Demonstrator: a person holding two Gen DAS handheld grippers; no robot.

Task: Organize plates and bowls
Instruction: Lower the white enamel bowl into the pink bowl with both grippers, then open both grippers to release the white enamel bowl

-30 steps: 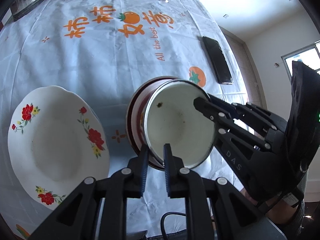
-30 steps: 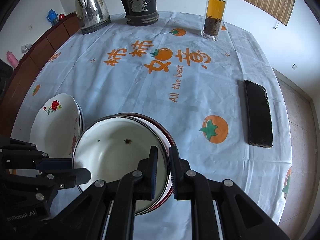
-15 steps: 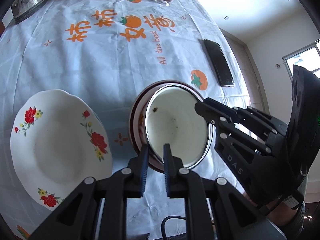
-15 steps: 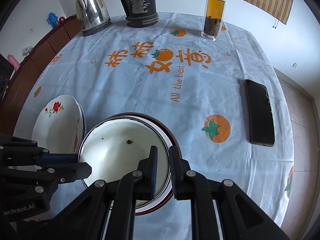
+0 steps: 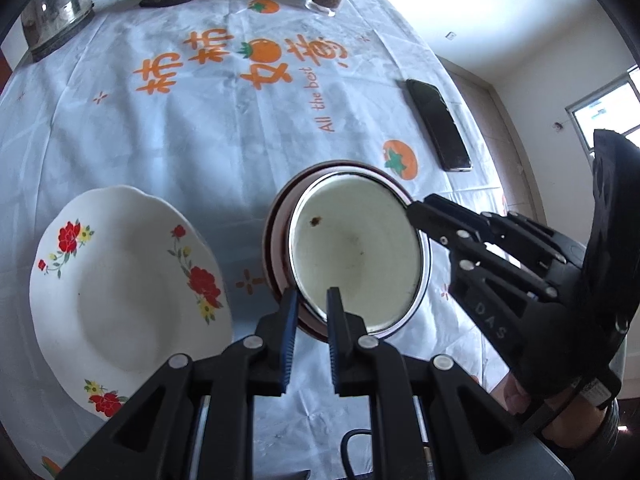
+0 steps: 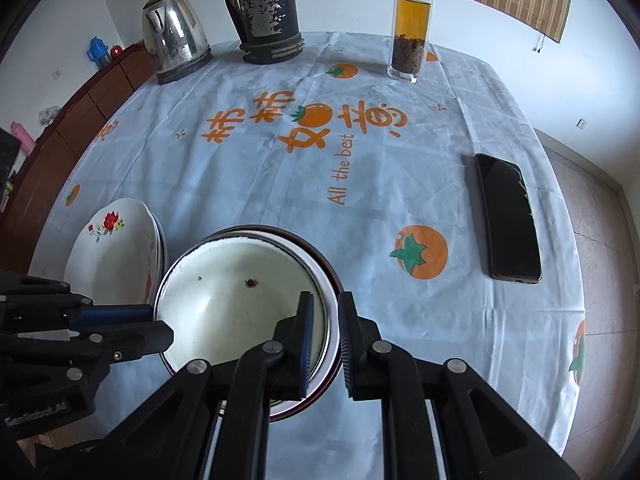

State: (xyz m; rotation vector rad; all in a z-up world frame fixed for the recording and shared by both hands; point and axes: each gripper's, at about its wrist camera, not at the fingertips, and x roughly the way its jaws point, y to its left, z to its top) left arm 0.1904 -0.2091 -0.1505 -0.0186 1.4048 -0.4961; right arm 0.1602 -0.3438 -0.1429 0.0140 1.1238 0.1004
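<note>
1. Since a second ago, your white enamel bowl [image 5: 356, 256] has tilted flatter into the red-rimmed bowl [image 5: 276, 236] beneath.
2. Your left gripper [image 5: 311, 300] clamps its near rim; your right gripper [image 6: 323, 308] clamps the opposite rim.
3. Lower left lies the white flowered plate [image 5: 120, 296].
</note>
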